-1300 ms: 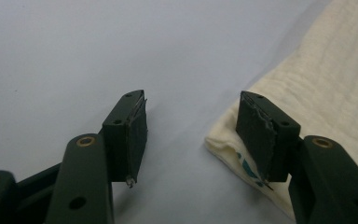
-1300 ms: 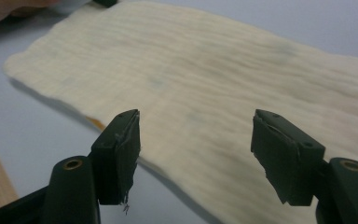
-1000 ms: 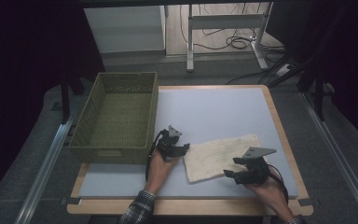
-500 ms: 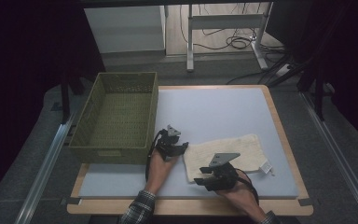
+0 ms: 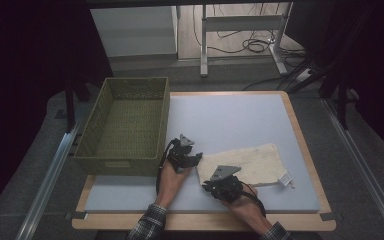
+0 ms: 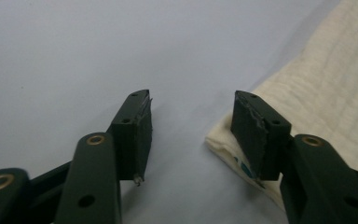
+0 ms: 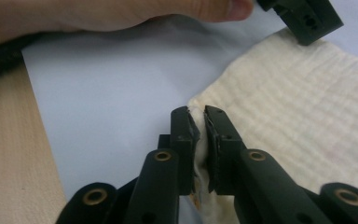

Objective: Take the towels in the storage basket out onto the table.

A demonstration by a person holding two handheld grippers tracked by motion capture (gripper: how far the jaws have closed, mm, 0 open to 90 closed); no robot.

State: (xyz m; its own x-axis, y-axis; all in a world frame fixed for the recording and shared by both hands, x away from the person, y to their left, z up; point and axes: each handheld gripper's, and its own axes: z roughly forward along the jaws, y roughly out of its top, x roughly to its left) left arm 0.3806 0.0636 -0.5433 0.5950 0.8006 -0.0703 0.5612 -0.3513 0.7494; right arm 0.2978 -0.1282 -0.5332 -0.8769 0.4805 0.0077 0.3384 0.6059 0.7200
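Note:
A folded cream cloth [image 5: 252, 161] lies on the blue mat [image 5: 230, 117], a small tag at its right end. My right gripper [image 5: 208, 184] is at the cloth's near left corner and is shut on it; in the right gripper view the jaws [image 7: 201, 128] pinch the cloth [image 7: 303, 116] edge between them. My left gripper [image 5: 194, 158] rests on the mat at the cloth's far left corner. Its jaws [image 6: 191, 126] stand open, with the cloth [image 6: 321, 84] corner lying just against the right pad [image 6: 248, 135].
An empty green woven basket [image 5: 122, 164] stands at the table's left, right beside my left hand [image 7: 121, 14]. The wooden table edge [image 5: 305, 145] frames the mat. Metal rails run along both sides of the table, and a desk frame and cables stand beyond it.
My right gripper has moved left along the cloth's near edge, from its right end to its left corner, and is now shut on that corner. The left gripper has stayed put.

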